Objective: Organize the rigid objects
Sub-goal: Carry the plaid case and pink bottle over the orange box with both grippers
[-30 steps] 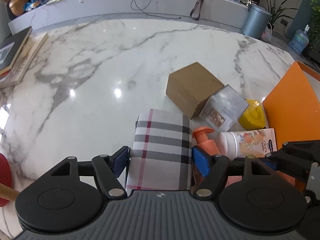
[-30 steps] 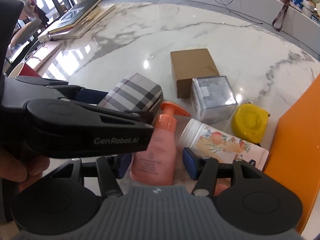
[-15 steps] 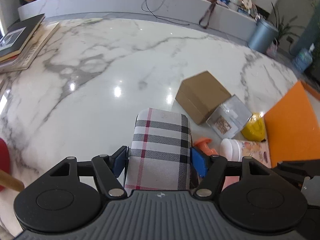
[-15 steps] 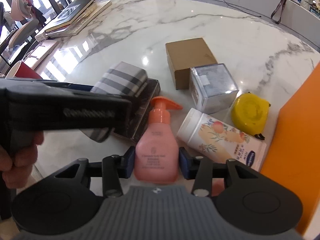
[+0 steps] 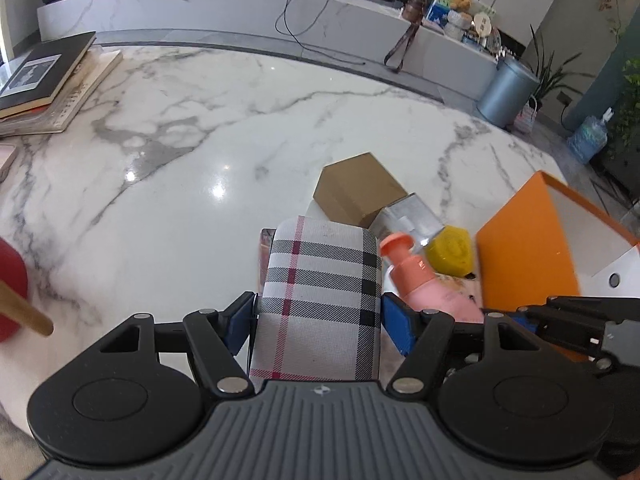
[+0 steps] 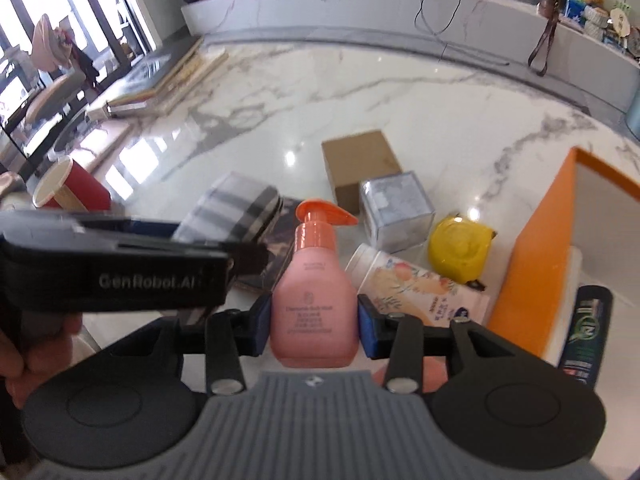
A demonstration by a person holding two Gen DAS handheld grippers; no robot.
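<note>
Plaid case [image 5: 320, 300]: held clear of the marble table [image 5: 160, 208]; its long axis runs away from the left wrist camera, rounded far end foremost.
Pump bottle [image 6: 314, 296]: pink, held with its long axis along the fingers, orange pump head at the far end, spout turned to the right in the right wrist view.
Left gripper [image 5: 318, 318]: the case is pinched by its two long sides between the blue pads [image 5: 396, 324], which are set wide apart to span it.
Right gripper [image 6: 314, 322]: the jaws have just been closing and are now pressed on the bottle's lower body from both sides.
Dark flat box [image 6: 276, 248]: seen under and beside the case in the right wrist view; contact cannot be told.
Printed tub [image 6: 416, 284]: lying on its side just right of the bottle, white lid toward the table centre.
Yellow tape measure [image 6: 460, 248]: beyond the tub, beside the orange box [image 6: 532, 272].
Clear cube [image 6: 396, 210]: touching or nearly touching the cardboard box [image 6: 362, 164] behind it.
Orange box interior: a dark tube [image 6: 584, 332] lies in it.
Red cup [image 6: 72, 190]: at the left, well apart from the cluster.
Books [image 5: 44, 80]: stacked at the far left of the table.
</note>
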